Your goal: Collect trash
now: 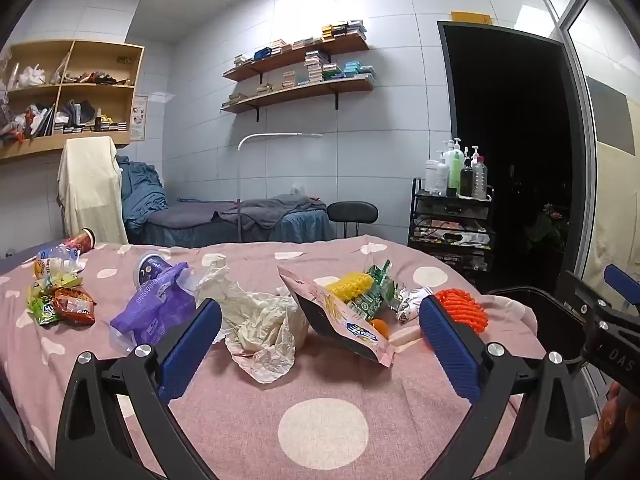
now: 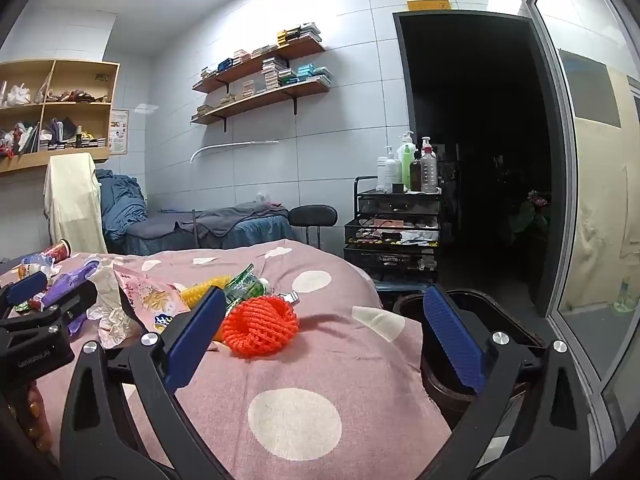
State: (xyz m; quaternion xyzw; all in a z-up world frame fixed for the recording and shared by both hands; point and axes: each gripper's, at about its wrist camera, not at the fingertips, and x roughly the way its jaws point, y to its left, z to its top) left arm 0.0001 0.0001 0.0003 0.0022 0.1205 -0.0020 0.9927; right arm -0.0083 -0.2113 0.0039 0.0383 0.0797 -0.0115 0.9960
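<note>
Trash lies on a pink spotted bedspread point(image 1: 320, 392). In the left wrist view my left gripper point(image 1: 316, 332) is open and empty, just short of crumpled white paper point(image 1: 260, 320) and a pink snack pouch point(image 1: 340, 316). A purple bag point(image 1: 156, 308), yellow foam net point(image 1: 352, 286), green wrapper point(image 1: 374, 292) and orange foam net point(image 1: 464, 310) lie around them. In the right wrist view my right gripper point(image 2: 320, 332) is open and empty, with the orange foam net point(image 2: 260, 326) just inside its left finger. A dark bin point(image 2: 480, 320) stands at the bed's right edge.
Small snack packets point(image 1: 60, 304), a plastic bottle point(image 1: 56, 258) and a red cup point(image 1: 82, 240) lie at the far left. A black trolley point(image 2: 394, 236) with bottles, a stool point(image 2: 312, 216) and a massage bed point(image 1: 240, 220) stand beyond. A dark doorway point(image 2: 472, 140) is on the right.
</note>
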